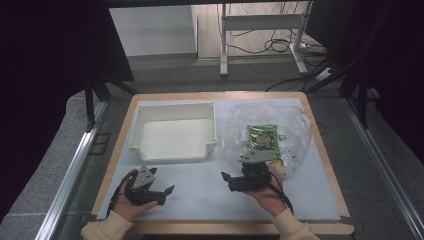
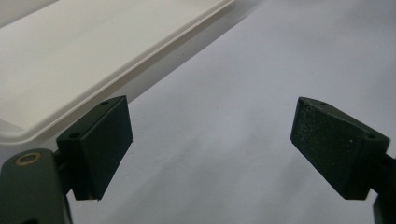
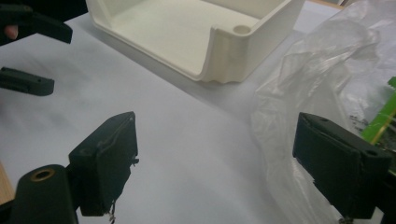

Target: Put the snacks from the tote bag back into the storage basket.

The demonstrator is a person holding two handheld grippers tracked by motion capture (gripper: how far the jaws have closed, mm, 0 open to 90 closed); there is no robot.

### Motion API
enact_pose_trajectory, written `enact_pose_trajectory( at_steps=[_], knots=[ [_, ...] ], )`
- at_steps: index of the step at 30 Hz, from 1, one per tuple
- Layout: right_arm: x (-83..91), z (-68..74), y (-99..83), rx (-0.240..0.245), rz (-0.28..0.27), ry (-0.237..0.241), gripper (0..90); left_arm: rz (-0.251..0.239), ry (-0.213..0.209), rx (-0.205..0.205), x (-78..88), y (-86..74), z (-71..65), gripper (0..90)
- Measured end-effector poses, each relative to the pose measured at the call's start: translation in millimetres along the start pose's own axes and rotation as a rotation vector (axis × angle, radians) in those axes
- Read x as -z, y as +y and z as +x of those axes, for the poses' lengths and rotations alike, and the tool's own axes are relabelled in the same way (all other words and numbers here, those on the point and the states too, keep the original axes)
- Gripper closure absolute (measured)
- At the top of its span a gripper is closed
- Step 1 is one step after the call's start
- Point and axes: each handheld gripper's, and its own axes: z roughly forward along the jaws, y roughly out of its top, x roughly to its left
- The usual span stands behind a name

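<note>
right of the white bin (image 1: 172, 131), a green packet (image 1: 263, 137) lies in clear plastic (image 1: 295, 125), its print unreadable. left gripper (image 1: 167, 192) and right gripper (image 1: 226, 180), near the bin's front, gape wide, empty.

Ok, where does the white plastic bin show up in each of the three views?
High view: white bin at upper left of the mat, left of the clear bag.
Left gripper view: its rim across the upper left.
Right gripper view: top centre, notched front wall facing the camera.
Shared landmark: the pale mat.
</note>
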Motion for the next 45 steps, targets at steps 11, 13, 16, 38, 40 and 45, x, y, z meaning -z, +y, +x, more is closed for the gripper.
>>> enact_pose_trajectory(
  at_steps=[11, 13, 16, 38, 40, 45],
  knots=[
    [6.9, -9.6, 21.4, -0.009, -0.036, -0.009, 16.7, 0.002, 0.002, 0.000, -1.5, -0.6, 0.4, 12.7],
    [6.1, -12.6, 27.0, -0.001, -0.032, -0.012, 16.7, 0.008, 0.002, 0.000, -2.8, -1.0, 0.3, 12.7],
    [6.7, -18.3, 33.2, -0.004, -0.040, -0.010, 17.3, 0.014, 0.002, 0.000, -4.2, -1.3, -0.1, 12.7],
    [8.7, -49.4, 46.5, -0.040, -0.051, -0.028, 22.1, 0.015, 0.007, 0.008, -4.5, -1.8, 1.0, 12.6],
    [9.5, -53.3, 46.2, -0.047, -0.050, -0.034, 23.2, 0.014, 0.006, 0.007, -4.7, -1.8, 0.9, 12.7],
    [7.9, -65.0, 45.4, -0.076, -0.047, -0.050, 24.4, 0.014, 0.004, 0.002, -4.8, -1.8, 0.4, 12.7]
  ],
)
